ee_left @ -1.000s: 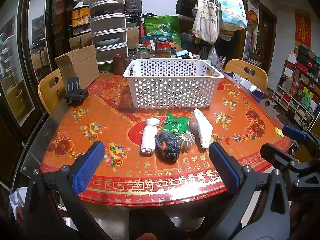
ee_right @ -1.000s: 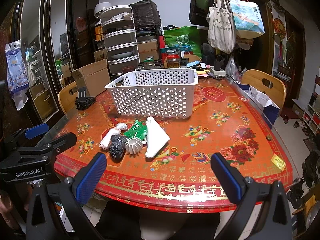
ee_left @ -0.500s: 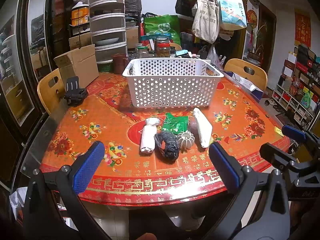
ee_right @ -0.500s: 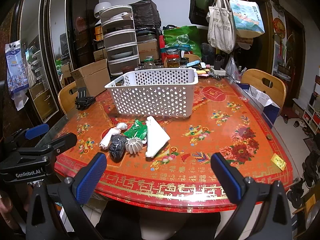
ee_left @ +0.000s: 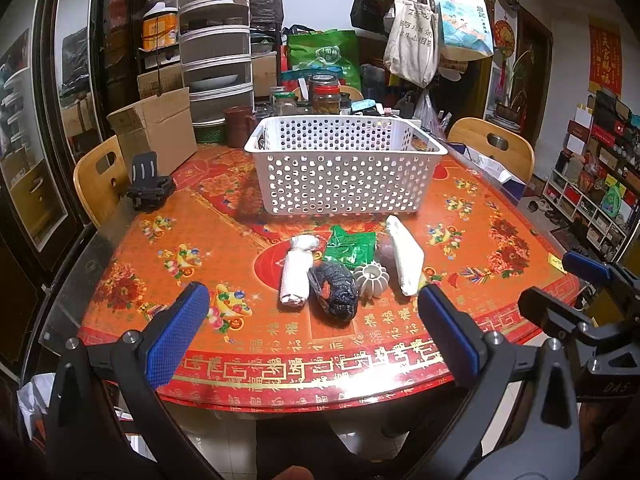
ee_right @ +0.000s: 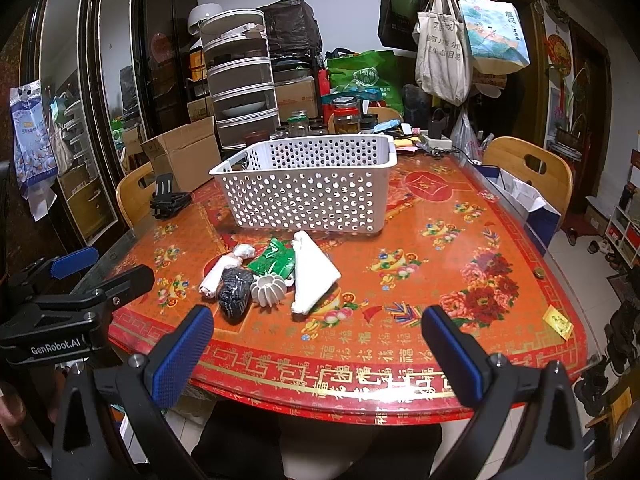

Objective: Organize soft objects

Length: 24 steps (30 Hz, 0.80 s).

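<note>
A cluster of small things lies on the red patterned table (ee_left: 460, 208) in front of a white perforated basket (ee_left: 344, 168): a rolled white cloth (ee_left: 296, 276), a dark knitted bundle (ee_left: 334, 290), a green packet (ee_left: 350, 248), a white ribbed round piece (ee_left: 372, 279) and a folded white cloth (ee_left: 404, 256). The same things show in the right wrist view: basket (ee_right: 308, 192), dark bundle (ee_right: 235, 290), folded white cloth (ee_right: 312, 272). My left gripper (ee_left: 312, 334) is open and empty, near the table's front edge. My right gripper (ee_right: 318, 354) is open and empty, to its right.
A black clip-like gadget (ee_left: 150, 188) and a cardboard box (ee_left: 156, 132) stand at the left. Jars (ee_left: 326, 94), stacked drawers (ee_left: 216, 56) and bags crowd the far side. Wooden chairs (ee_left: 494, 148) stand around the table. A yellow slip (ee_right: 557, 321) lies at the right edge.
</note>
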Motion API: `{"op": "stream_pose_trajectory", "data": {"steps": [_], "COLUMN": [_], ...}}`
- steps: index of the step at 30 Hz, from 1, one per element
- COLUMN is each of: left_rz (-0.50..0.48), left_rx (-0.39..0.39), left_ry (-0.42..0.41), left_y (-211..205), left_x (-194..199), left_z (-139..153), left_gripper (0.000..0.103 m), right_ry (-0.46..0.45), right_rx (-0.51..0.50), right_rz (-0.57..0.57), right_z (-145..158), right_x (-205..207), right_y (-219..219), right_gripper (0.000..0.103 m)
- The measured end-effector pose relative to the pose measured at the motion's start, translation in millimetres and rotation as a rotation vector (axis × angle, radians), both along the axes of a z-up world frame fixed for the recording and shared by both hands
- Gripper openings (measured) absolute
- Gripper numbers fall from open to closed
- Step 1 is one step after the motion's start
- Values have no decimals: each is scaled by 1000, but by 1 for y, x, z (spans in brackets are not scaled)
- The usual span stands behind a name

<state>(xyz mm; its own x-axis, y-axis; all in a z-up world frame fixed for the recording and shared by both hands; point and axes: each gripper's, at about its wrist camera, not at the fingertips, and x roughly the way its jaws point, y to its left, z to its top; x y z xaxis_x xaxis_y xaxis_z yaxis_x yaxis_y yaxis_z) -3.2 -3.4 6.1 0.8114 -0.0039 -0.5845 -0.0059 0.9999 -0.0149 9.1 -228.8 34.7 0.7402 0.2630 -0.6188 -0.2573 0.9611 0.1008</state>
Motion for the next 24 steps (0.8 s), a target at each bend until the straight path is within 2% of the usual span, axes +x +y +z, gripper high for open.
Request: {"op": "stream_pose_trajectory", "data": {"steps": [8, 12, 15, 17, 20, 24], "left_rz": [-8, -48, -20, 11, 36, 43], "left_rx": [-1, -40, -30, -16, -42, -64], "left_ry": [10, -46, -44, -22, 67, 146], "left_y": [1, 11, 19, 28, 46, 64], "left_x": [10, 20, 32, 45, 66, 87], "left_z": [-7, -18, -26, -37, -61, -89], "left_gripper": [103, 103, 103, 103, 103, 103], "right_ry": [33, 57, 42, 31, 56, 134], "right_rx": [14, 28, 25, 17, 43, 63], "right_rz": [1, 8, 2, 1, 0, 17], "right_z": [-13, -23, -33, -39, -53, -70], "right_x": [16, 28, 39, 47, 64, 85], "right_y": [3, 5, 6, 7, 4, 8], "right_gripper": [103, 103, 103, 103, 103, 103]}}
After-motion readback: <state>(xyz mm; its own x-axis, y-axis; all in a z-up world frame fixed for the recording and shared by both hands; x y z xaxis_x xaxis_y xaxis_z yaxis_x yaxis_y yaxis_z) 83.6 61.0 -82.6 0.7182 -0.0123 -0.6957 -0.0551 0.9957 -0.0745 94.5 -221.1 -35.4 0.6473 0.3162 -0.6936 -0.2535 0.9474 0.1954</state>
